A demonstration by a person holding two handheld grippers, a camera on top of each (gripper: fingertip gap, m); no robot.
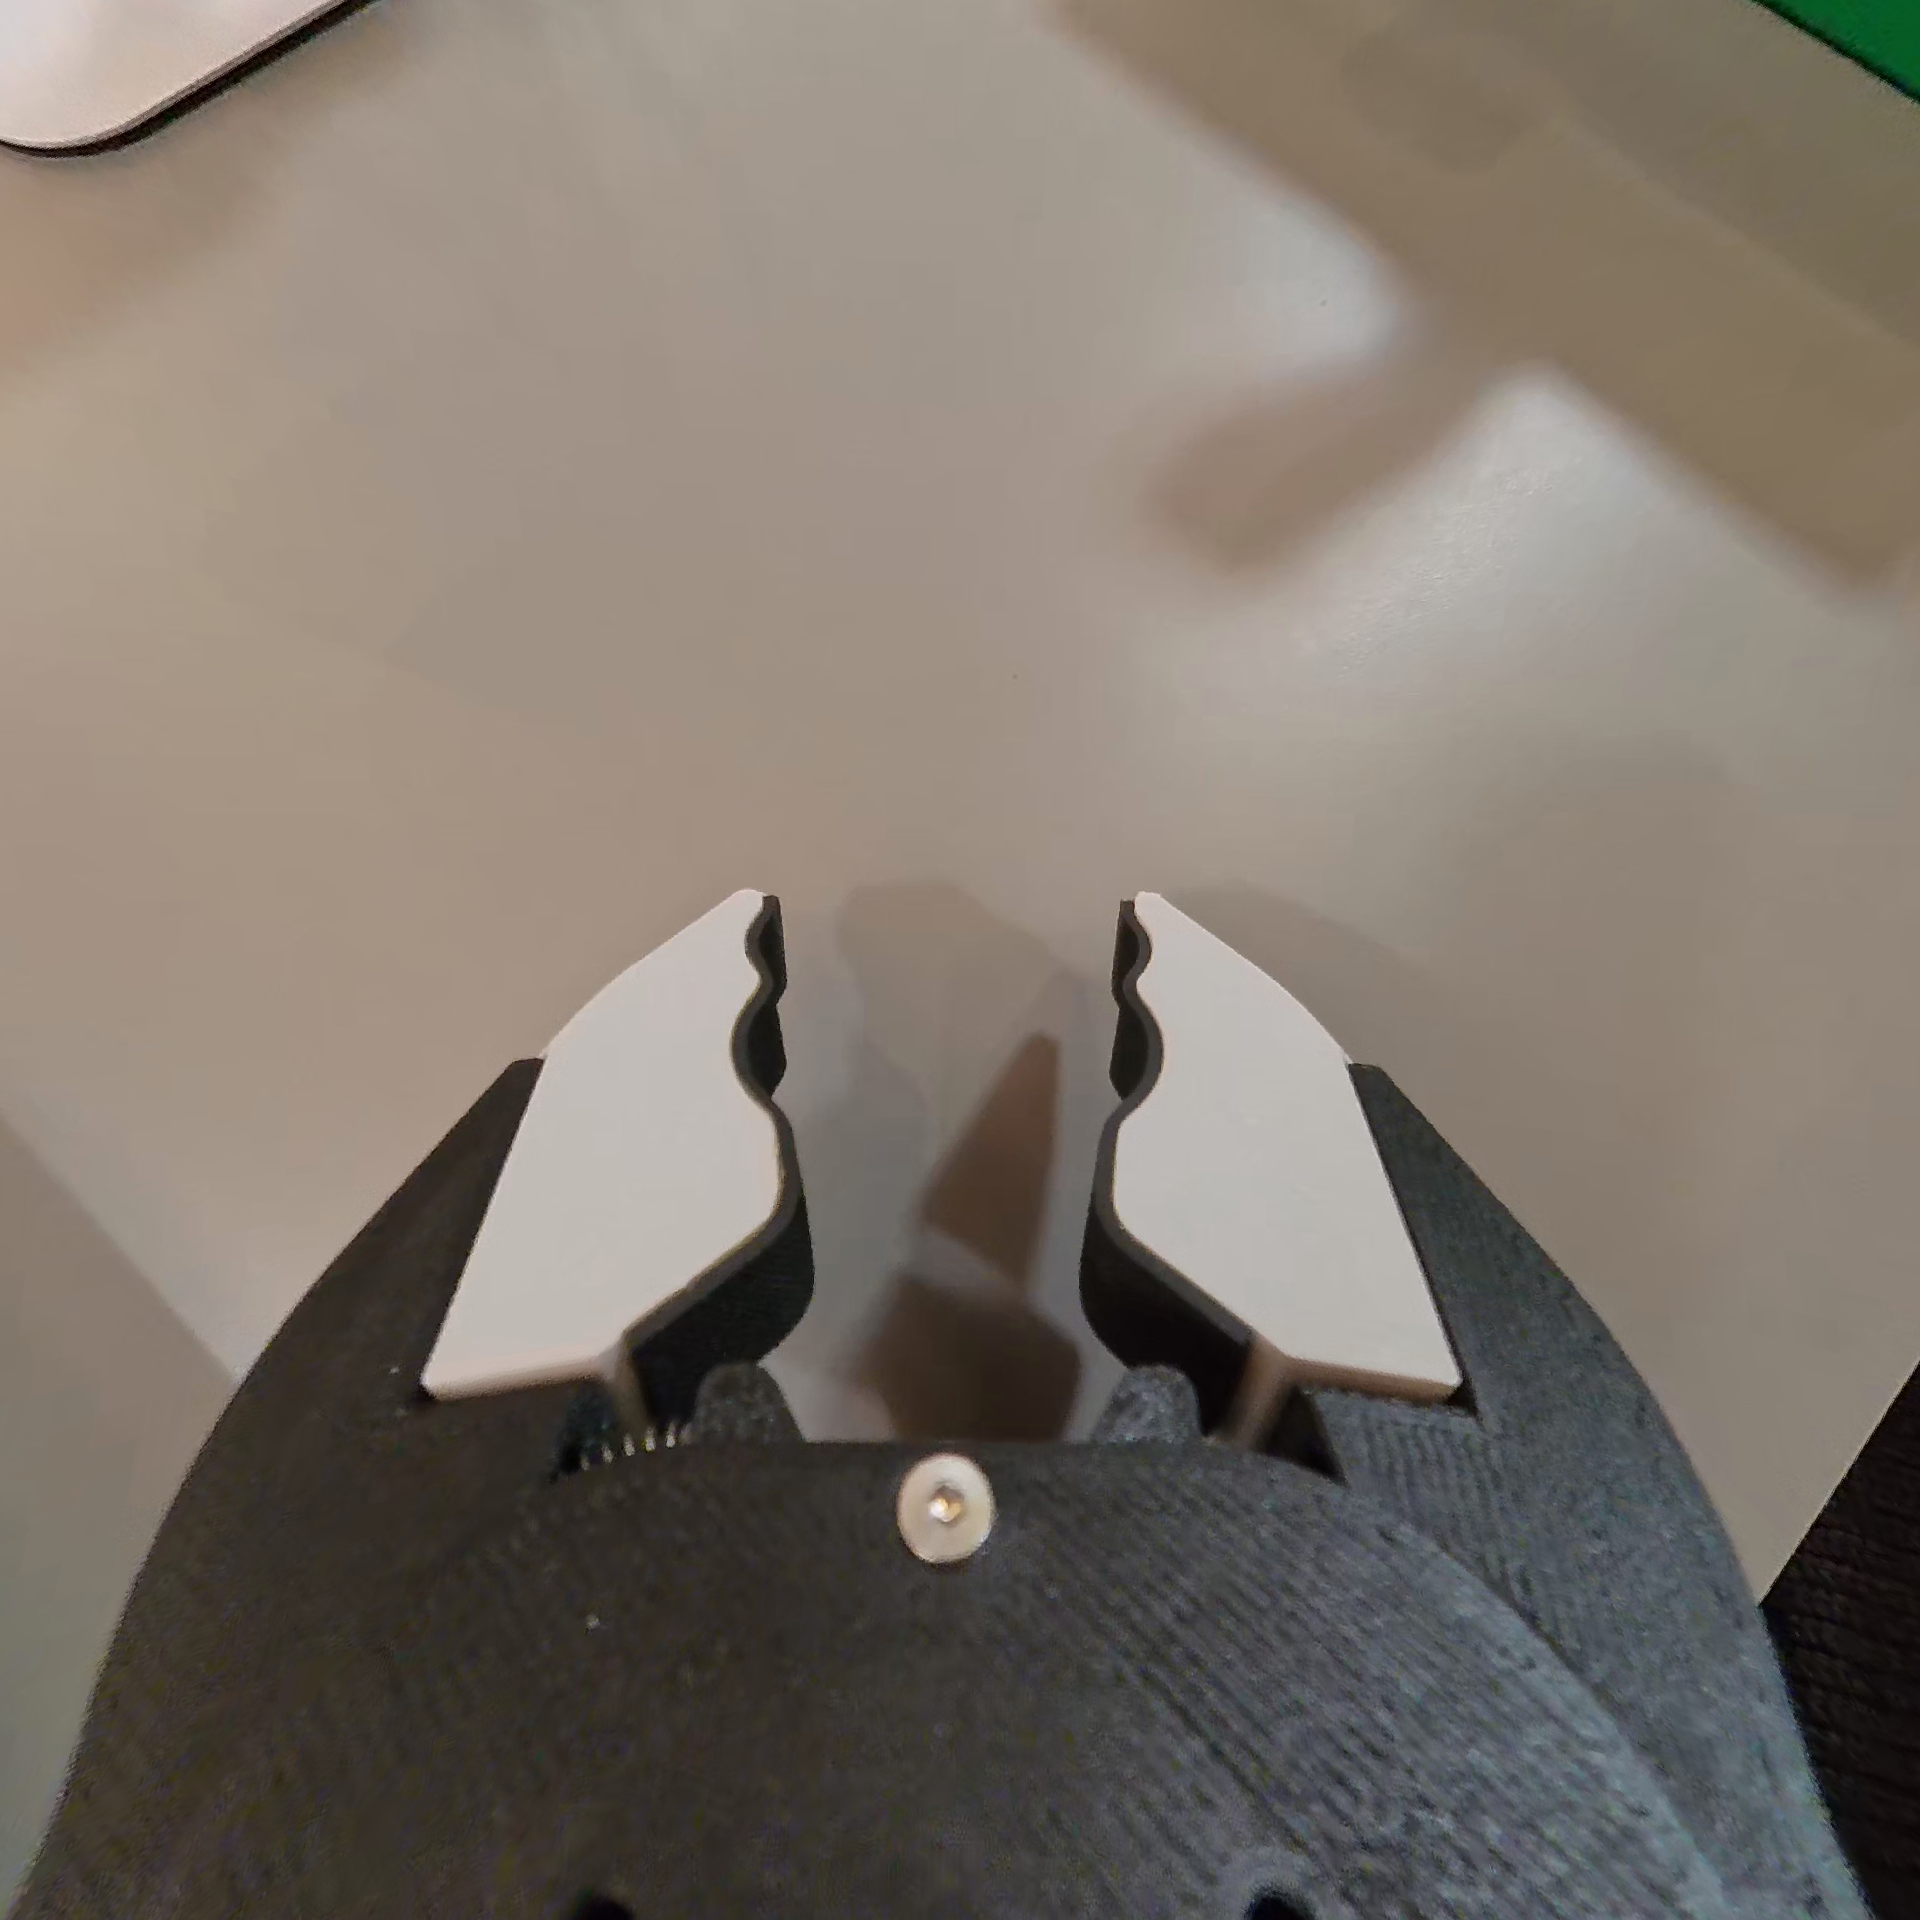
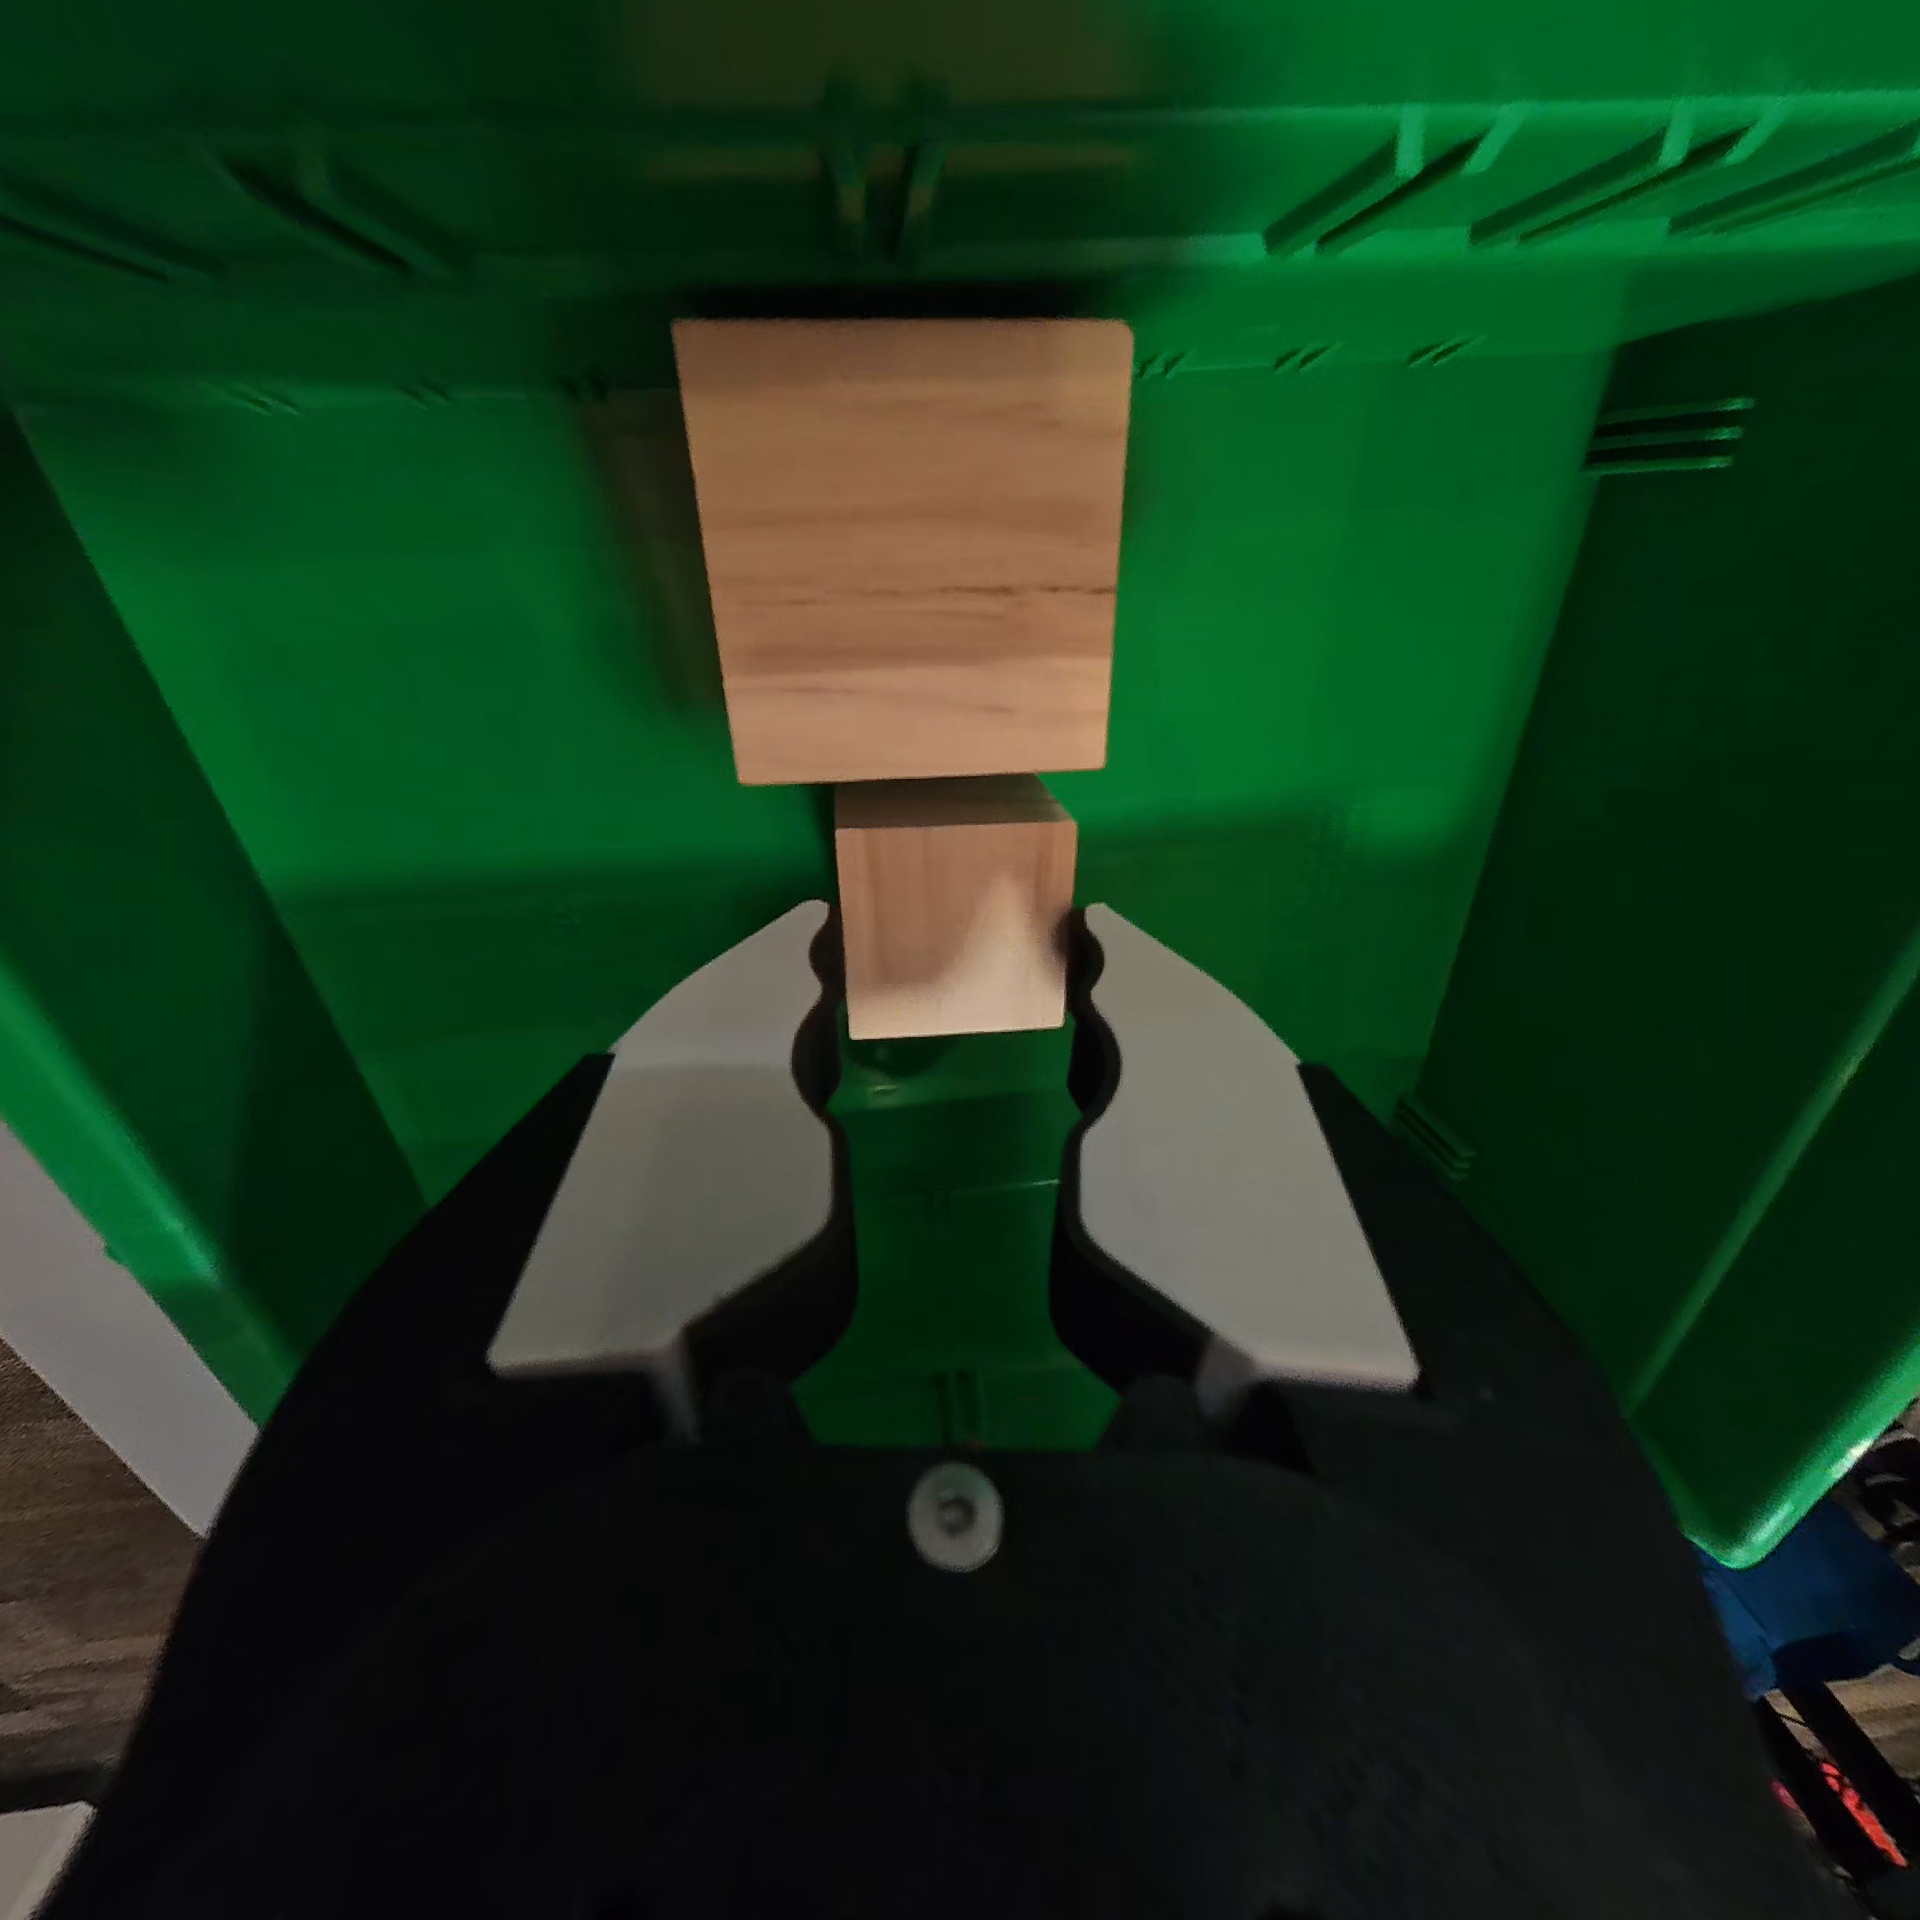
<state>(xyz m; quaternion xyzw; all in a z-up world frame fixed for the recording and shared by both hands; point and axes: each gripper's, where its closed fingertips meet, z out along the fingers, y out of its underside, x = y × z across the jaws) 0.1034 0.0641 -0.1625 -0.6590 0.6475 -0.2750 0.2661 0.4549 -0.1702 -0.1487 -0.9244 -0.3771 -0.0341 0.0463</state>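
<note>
In the right wrist view, my right gripper (image 2: 951, 940) is shut on a small wooden block (image 2: 951, 894), with a fingertip pressed against each side of it. It holds the block inside a green plastic bin (image 2: 416, 675). A larger wooden block (image 2: 904, 551) lies just beyond the small one, close to the bin's far wall; the two look close or touching. In the left wrist view, my left gripper (image 1: 951, 925) is open and empty, just above a beige table top (image 1: 727, 468).
A flat silver object with a rounded corner (image 1: 94, 73) lies at the table's far left. A bit of green (image 1: 1860, 42) shows at the far right. The table's edge (image 1: 1787, 1486) runs at the lower right. Carpeted floor (image 2: 94, 1558) shows beside the bin.
</note>
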